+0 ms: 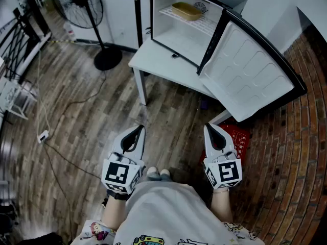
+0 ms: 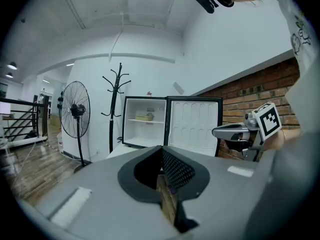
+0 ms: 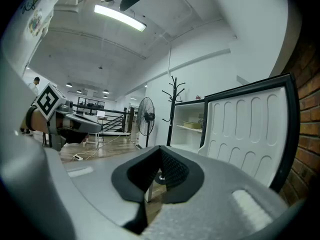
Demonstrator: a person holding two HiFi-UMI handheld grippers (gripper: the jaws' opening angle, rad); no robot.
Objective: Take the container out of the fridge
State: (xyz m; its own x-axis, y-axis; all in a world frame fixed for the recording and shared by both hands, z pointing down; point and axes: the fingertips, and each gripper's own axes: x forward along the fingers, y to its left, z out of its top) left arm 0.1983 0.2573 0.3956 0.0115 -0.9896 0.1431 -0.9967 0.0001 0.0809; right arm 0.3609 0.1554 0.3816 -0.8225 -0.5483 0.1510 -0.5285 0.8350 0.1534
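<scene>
A small white fridge (image 1: 173, 34) stands on a white table (image 1: 153, 65), its door (image 1: 250, 73) swung wide to the right. On its wire shelf lies a shallow yellow container (image 1: 186, 10), seen small in the left gripper view as the container (image 2: 145, 117) and in the right gripper view as the container (image 3: 192, 124). My left gripper (image 1: 137, 132) and right gripper (image 1: 209, 130) hang side by side over the floor, well short of the table. Both are shut with nothing between their jaws. The left gripper (image 2: 162, 176) faces the fridge; the right gripper (image 3: 155, 176) faces the door's inner side.
A black pedestal fan (image 1: 84, 9) and a coat stand (image 1: 137, 14) stand left of the table. A cable and a power strip (image 1: 43, 135) lie on the wooden floor. A red crate (image 1: 240, 139) sits under the door by the brick wall (image 1: 291, 157).
</scene>
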